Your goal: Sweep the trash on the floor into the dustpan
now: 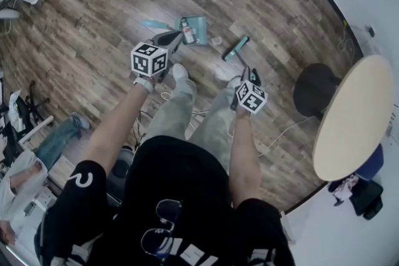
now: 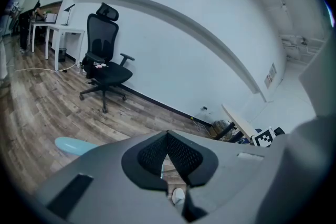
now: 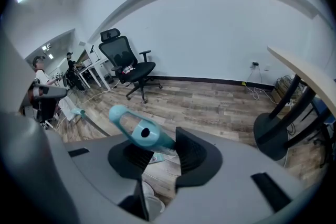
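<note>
The rounded teal plastic broom handle (image 3: 137, 131) is clamped between the ribbed black pads of the right gripper (image 3: 158, 157). Its bristled head (image 1: 235, 48) is set on the wood-plank floor (image 1: 106, 3), just right of the teal dustpan (image 1: 199, 28). The dustpan, with litter (image 1: 186, 31) in it, is found just beyond the left gripper (image 2: 167, 141), whose jaws are pressed together at the tips with nothing seen between them.

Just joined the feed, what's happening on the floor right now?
A person stands on the wood floor, sweeping. The left gripper appears clamped on the edge of the teal dustpan, which holds a bottle-like item. The right gripper grips the teal brush by its handle, with the head down beside the pan. A small pale scrap lies between them.
</note>
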Demonstrator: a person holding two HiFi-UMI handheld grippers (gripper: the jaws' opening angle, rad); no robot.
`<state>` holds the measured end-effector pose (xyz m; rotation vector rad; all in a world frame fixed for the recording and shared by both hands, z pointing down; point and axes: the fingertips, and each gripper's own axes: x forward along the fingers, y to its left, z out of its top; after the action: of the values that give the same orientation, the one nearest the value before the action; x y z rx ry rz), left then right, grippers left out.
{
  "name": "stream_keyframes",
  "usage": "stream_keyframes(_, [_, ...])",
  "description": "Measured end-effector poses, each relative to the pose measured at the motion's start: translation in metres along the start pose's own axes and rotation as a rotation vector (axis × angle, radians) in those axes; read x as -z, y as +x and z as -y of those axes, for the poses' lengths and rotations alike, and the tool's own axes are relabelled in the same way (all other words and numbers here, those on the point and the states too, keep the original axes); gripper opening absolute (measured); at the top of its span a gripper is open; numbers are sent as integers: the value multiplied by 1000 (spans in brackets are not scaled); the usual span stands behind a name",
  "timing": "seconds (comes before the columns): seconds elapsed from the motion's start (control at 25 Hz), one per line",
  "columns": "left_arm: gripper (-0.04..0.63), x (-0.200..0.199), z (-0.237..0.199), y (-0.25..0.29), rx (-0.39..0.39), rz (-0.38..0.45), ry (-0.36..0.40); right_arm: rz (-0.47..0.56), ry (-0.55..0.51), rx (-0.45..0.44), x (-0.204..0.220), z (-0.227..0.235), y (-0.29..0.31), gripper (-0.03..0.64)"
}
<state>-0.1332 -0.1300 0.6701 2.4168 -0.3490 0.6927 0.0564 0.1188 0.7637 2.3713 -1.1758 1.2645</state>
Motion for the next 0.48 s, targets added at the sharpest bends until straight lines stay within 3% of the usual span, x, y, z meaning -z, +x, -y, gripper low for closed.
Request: stream_keyframes(0.48, [-3, 9, -94, -77, -121, 61, -92, -6, -67, -164, -7, -124, 39, 112])
